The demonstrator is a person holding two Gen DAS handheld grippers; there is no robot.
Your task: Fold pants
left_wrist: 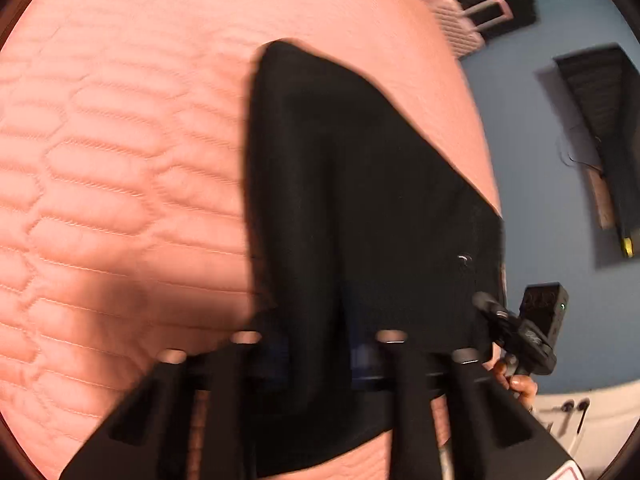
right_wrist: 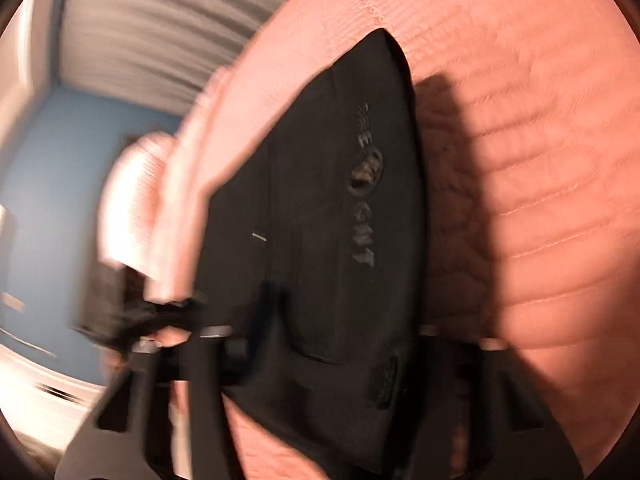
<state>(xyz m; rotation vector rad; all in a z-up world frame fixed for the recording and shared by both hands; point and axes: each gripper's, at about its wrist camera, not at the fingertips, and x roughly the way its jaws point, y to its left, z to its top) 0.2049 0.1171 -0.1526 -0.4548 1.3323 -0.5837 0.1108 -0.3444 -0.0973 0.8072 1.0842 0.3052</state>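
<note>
Left wrist: black pants (left_wrist: 352, 208) lie on the pink quilted bedspread (left_wrist: 120, 152), near edge lifted into the left gripper (left_wrist: 316, 344), jaws pinched narrow on the cloth. The right gripper (left_wrist: 516, 328) shows at the pants' right edge.

Right wrist: blurred. Pants (right_wrist: 320, 232), grey lettering up, run between the right gripper (right_wrist: 328, 344) jaws; grip can't be told.

Pants (left_wrist: 340, 200): matt black cloth between the fingers (left_wrist: 404, 380). Bedspread (left_wrist: 120, 140) beyond them: quilted, stitched pink fabric. Fingers: matt black plastic.
</note>
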